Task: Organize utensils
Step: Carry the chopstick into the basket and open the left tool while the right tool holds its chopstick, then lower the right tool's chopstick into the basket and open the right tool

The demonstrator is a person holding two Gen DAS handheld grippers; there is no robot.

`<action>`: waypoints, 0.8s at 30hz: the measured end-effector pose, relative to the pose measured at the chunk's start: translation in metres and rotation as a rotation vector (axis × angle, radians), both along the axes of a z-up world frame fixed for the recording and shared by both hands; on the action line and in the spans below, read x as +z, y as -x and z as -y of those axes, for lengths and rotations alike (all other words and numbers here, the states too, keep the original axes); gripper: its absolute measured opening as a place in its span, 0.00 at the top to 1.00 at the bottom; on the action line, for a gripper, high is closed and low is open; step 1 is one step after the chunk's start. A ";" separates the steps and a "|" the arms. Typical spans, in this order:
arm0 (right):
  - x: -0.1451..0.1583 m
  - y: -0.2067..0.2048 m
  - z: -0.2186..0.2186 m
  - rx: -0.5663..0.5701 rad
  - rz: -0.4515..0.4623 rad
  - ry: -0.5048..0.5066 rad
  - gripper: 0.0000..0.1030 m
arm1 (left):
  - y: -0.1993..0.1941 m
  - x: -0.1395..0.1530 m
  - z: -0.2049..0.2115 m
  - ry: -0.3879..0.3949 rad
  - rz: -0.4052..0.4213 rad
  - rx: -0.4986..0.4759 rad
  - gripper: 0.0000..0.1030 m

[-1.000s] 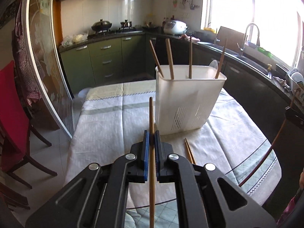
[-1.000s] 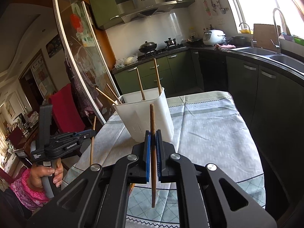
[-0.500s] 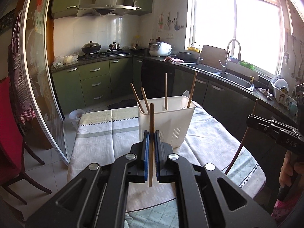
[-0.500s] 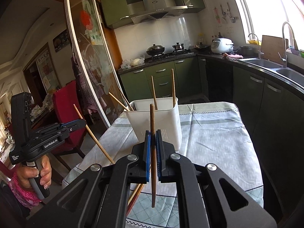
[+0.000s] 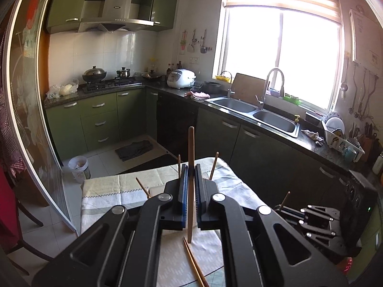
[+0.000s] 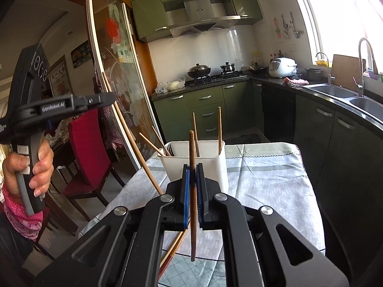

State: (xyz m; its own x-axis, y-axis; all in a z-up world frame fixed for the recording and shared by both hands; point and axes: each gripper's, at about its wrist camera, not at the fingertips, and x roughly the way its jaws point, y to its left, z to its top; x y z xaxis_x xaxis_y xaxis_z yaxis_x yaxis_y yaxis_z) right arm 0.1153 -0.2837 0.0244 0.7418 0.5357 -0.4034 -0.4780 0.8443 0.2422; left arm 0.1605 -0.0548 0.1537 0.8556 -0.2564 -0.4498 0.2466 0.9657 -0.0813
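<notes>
In the left wrist view my left gripper (image 5: 190, 167) is shut on a light wooden chopstick (image 5: 190, 143) that stands upright between the blue pads. Below it only chopstick tips (image 5: 214, 165) of the holder show past the fingers. The right wrist view shows my right gripper (image 6: 192, 169) shut on a dark brown chopstick (image 6: 193, 215), just in front of the white holder (image 6: 219, 169) with several chopsticks in it. High at the left, the left gripper (image 6: 111, 99) carries its chopstick (image 6: 129, 134) slanted down toward the table. Two loose chopsticks (image 5: 194, 263) lie on the cloth.
The holder stands on a table with a pale patterned cloth (image 6: 263, 179). A red chair (image 6: 83, 148) and a glass sliding door (image 6: 115, 71) are at the left. Green cabinets and a sink counter (image 6: 347, 100) run along the right. A person's hand (image 6: 36, 165) grips the left handle.
My left gripper has risen well above the table with its chopstick, and the holder has sunk behind its fingers. The right gripper has lifted slightly with its chopstick still held.
</notes>
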 end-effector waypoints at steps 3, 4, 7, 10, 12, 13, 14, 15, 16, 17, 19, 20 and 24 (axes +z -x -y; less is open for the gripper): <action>0.000 -0.001 0.006 -0.008 -0.002 -0.008 0.94 | -0.008 0.026 0.005 -0.020 0.062 0.022 0.95; -0.001 -0.002 0.007 -0.009 -0.002 -0.009 0.94 | -0.011 0.033 0.006 -0.024 0.082 0.031 0.95; -0.001 -0.003 0.012 -0.012 -0.002 -0.013 0.94 | -0.024 0.048 0.008 -0.043 0.135 0.066 0.95; 0.001 -0.004 0.015 -0.013 -0.002 -0.020 0.94 | -0.046 0.043 0.012 -0.061 0.132 0.099 0.95; 0.004 -0.005 0.018 -0.012 0.002 -0.028 0.94 | -0.064 0.029 0.012 -0.063 0.085 0.105 0.95; 0.007 -0.004 0.018 -0.014 0.006 -0.028 0.94 | -0.071 0.019 0.011 -0.064 0.058 0.105 0.95; 0.010 -0.003 0.018 -0.017 0.013 -0.028 0.94 | -0.078 0.008 0.009 -0.063 0.033 0.109 0.95; 0.013 -0.002 0.018 -0.018 0.021 -0.029 0.94 | -0.084 -0.002 0.008 -0.062 0.006 0.112 0.95; 0.018 -0.002 0.018 -0.017 0.029 -0.032 0.94 | -0.087 -0.013 0.004 -0.058 -0.016 0.113 0.95; 0.023 -0.004 0.018 -0.014 0.037 -0.036 0.94 | -0.090 -0.021 0.002 -0.056 -0.034 0.115 0.93; 0.032 -0.005 0.016 -0.009 0.057 -0.048 0.94 | -0.092 -0.030 -0.002 -0.052 -0.052 0.119 0.84; 0.039 -0.008 0.015 -0.009 0.067 -0.057 0.94 | -0.091 -0.031 -0.006 -0.043 -0.053 0.120 0.73; 0.071 -0.019 0.008 -0.017 0.143 -0.112 0.94 | -0.069 -0.024 -0.017 -0.017 -0.006 0.117 0.62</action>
